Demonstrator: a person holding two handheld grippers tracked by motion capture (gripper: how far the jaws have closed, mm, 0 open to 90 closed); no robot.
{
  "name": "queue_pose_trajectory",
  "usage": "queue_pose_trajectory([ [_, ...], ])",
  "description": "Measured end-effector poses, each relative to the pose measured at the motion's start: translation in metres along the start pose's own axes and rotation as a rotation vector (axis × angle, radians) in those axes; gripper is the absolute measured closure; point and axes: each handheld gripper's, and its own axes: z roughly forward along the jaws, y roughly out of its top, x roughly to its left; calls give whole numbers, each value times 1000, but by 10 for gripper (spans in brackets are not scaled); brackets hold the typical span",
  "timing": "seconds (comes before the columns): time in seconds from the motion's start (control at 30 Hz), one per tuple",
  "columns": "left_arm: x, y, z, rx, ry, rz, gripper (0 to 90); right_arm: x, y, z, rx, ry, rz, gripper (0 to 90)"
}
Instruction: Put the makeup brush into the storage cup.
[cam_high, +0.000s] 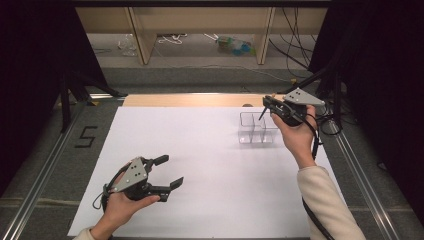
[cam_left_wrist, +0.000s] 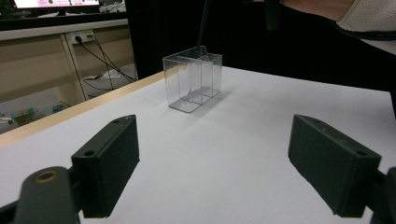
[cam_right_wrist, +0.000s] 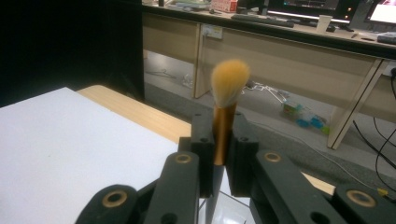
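The right gripper (cam_right_wrist: 219, 161) has its black jaws clamped on the gold ferrule of a soft-bristled makeup brush (cam_right_wrist: 228, 95), bristles pointing up past the jaw tips; its dark handle (cam_high: 261, 113) slants down into the clear plastic divided organiser box (cam_high: 257, 127) directly beneath that gripper; the left gripper (cam_high: 169, 172) rests low over the white table sheet (cam_high: 200, 165), jaws spread wide and holding nothing, well apart from the box.

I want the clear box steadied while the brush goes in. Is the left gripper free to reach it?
Probably yes. The left gripper is open and holds nothing, and bare white table lies between it and the clear box. The right gripper holds the brush above the box.
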Motion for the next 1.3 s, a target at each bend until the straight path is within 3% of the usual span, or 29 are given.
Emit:
queue_pose_trajectory([
  [0.1, 0, 0, 0, 3, -4, 6, 164, 1, 0, 1, 7, 0, 7, 840],
  [0.13, 0, 0, 0, 2, -4, 5, 164, 0, 0, 1, -5, -9, -12, 840],
  [0.3, 0, 0, 0, 0, -3, 3, 164, 1, -1, 3, 1, 0, 10, 840],
  [0.33, 0, 0, 0, 0, -3, 3, 164, 0, -1, 3, -1, -11, -9, 840],
  [0.4, 0, 0, 0, 2, -3, 4, 164, 1, -2, 3, 12, -5, 9, 841],
  [0.43, 0, 0, 0, 0, -3, 2, 164, -1, -2, 4, 0, -11, -12, 840],
  [0.73, 0, 0, 0, 0, -2, 0, 164, -2, -3, 5, 10, -14, -12, 840],
  [0.9, 0, 0, 0, 0, -1, 0, 164, -1, -5, 5, 39, -7, 5, 840],
  [1.3, 0, 0, 0, 0, -1, 2, 164, -3, -7, 8, 28, -21, -8, 840],
])
